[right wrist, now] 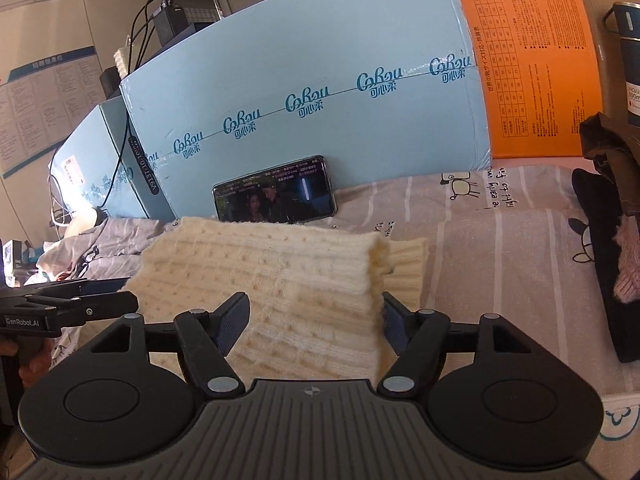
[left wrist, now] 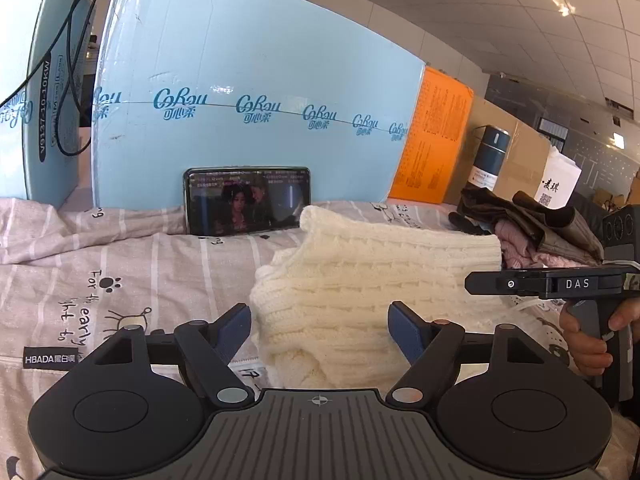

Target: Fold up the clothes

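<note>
A cream knitted sweater lies folded into a thick bundle on the striped pink bedsheet. My left gripper is open, its blue-padded fingers spread at the sweater's near left edge. My right gripper is open too, its fingers standing either side of the sweater, the right finger partly hidden behind the knit. The right gripper's body also shows at the right of the left wrist view, held by a hand.
A phone playing video leans against a light blue carton. An orange box and a dark flask stand at the back right. A pile of dark and pink clothes lies right of the sweater.
</note>
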Available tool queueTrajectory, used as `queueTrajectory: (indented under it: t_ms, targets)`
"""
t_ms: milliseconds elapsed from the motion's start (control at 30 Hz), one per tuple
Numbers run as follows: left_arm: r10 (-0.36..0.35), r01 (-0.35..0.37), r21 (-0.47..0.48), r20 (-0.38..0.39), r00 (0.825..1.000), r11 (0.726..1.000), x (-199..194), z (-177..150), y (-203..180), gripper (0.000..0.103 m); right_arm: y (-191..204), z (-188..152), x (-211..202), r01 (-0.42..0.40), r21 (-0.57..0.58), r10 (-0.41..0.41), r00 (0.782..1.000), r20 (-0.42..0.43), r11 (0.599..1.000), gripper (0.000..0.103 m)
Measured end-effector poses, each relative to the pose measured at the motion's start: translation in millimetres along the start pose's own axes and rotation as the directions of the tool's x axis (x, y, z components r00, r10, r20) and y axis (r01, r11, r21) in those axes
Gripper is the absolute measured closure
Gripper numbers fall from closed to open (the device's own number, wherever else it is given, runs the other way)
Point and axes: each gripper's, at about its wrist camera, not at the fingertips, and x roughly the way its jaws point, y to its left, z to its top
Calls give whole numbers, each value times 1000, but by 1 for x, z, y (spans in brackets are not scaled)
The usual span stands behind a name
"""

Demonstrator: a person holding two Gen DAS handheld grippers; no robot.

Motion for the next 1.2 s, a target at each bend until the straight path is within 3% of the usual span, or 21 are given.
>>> queueTrajectory:
  t_ms: [200, 333, 467, 567, 633, 800, 833, 900, 933, 1000, 1067, 1100, 1200]
  targets:
    - [31, -31, -35, -6, 1000, 999, -2, -7, 0, 45, -7, -2, -8, -1, 66, 3, 1000, -27, 998, 37]
    - [37, -36, -34, 27, 999, 999, -3, -8, -1, 60, -8, -2, -12, 8, 69, -8, 1000, 1, 998, 59]
    - [-21, 24, -35, 80, 997, 999, -7, -8, -1, 64, -9, -2, -16, 17, 73, -20, 999, 29, 997, 83]
    - [-61, 65, -24, 124, 990, 998, -9, -7, -4, 65, -10, -2, -19, 24, 75, -28, 998, 50, 997, 87]
    - [-75, 77, -11, 144, 987, 997, -8, -6, -6, 65, -10, -2, -21, 29, 77, -34, 997, 63, 997, 87]
    - [25, -25, 15, 49, 999, 1000, 9, -9, -5, 63, -13, -3, -17, 50, 85, -53, 998, 34, 995, 83]
    - [28, -29, 18, 46, 999, 999, 10, -10, -5, 62, -13, -3, -15, 55, 87, -57, 998, 25, 995, 80]
    - [35, -35, 17, 43, 998, 999, 10, -10, -4, 60, -13, -3, -17, 46, 90, -48, 998, 28, 995, 63]
    - [41, -41, 15, 47, 998, 999, 9, -10, -3, 57, -12, -3, -18, 42, 92, -45, 998, 32, 995, 57]
    - [57, -57, 6, 54, 997, 998, 4, -9, -3, 51, -12, -3, -18, 42, 87, -45, 999, 25, 995, 54]
    - [84, -83, -9, 56, 995, 996, -4, -8, -2, 27, -11, -3, -17, 16, 83, -16, 1000, -7, 996, 52]
    - [89, -89, -7, 52, 995, 996, -8, -8, -1, 22, -11, -3, -16, 2, 82, 0, 1000, -24, 997, 51]
    - [76, -76, 2, 53, 996, 997, -14, -10, -2, 20, -10, -4, -13, -40, 79, 46, 996, -74, 996, 37]
